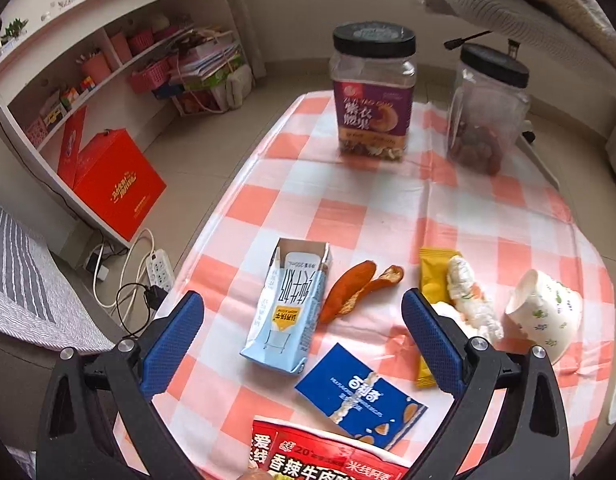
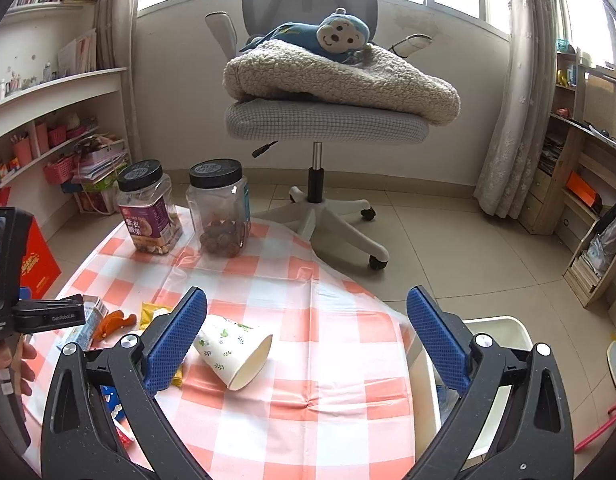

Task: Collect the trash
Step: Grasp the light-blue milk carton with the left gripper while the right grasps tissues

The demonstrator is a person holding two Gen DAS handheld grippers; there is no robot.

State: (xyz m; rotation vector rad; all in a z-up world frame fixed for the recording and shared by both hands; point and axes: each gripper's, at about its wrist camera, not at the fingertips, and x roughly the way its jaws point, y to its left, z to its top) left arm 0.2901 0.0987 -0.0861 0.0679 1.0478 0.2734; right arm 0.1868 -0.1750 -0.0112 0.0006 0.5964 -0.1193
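Around the tipped paper cup [image 2: 233,354] I see bare checked tablecloth [image 2: 332,360] on its right and far side. Left of it, wrappers crowd close. Beyond it, two black-lidded jars [image 2: 218,208] block the far edge.

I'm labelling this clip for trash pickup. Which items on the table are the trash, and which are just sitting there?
Trash: milk carton, orange peel, yellow wrapper, tipped paper cup, blue wrapper, red packet.

Just there: nut jar, clear jar, office chair.
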